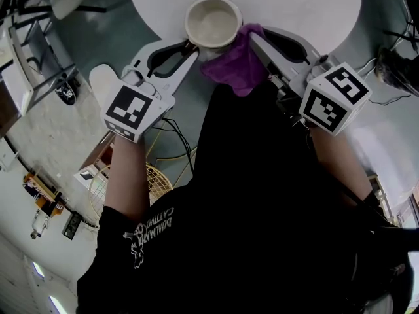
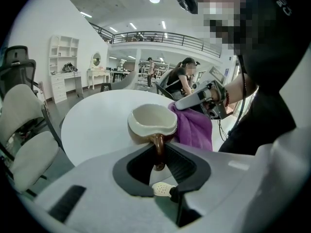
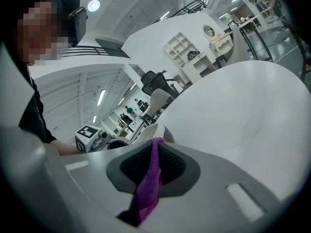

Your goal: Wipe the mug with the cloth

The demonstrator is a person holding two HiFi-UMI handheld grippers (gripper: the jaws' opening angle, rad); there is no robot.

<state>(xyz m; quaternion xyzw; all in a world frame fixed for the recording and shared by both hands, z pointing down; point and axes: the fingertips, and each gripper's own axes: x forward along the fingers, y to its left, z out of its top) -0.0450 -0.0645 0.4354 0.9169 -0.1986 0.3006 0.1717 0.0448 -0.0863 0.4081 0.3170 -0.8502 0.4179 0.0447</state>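
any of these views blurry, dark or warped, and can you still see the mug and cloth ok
Head view: evenly lit, mug and cloth sharp, the person's black top a near-black mass below. Left gripper view: heavy fisheye bending, black corners, mug crisp. Right gripper view: same fisheye, cloth up close slightly soft, ceiling lamp glaring.

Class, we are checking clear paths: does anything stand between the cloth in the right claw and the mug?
Nothing visible does. The cloth, pinched in the right claw, hangs right beside the mug, seemingly touching its side, while the left claw holds the mug by its handle.
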